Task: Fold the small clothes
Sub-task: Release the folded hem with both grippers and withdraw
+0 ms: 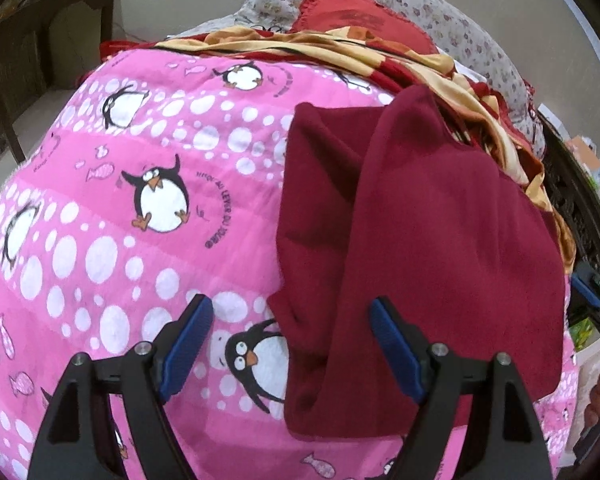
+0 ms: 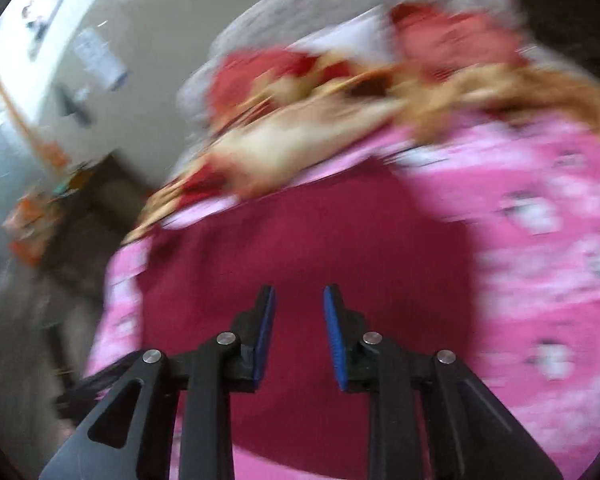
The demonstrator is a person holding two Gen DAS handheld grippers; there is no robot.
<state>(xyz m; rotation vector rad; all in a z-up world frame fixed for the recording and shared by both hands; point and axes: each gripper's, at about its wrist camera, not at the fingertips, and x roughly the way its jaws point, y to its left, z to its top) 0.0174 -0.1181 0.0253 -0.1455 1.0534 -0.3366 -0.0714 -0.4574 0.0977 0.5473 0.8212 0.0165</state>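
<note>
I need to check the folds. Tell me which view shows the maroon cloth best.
The left wrist view: the maroon cloth is sharp there, its folds and edges clear on the pink penguin blanket. The right wrist view shows it only as a blurred maroon patch.

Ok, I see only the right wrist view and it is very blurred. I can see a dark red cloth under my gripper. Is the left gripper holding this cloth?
Observer: No. The left gripper is wide open and empty, above the near left edge of the dark red garment.
Operator: Is the cloth flat?
Observer: Not fully. A long ridge runs down its middle.
Operator: What is printed on the pink cover?
Observer: Penguins, small fish and white dots on the pink blanket.
Operator: And behind the cloth?
Observer: A red and yellow fabric lies crumpled there.
</note>
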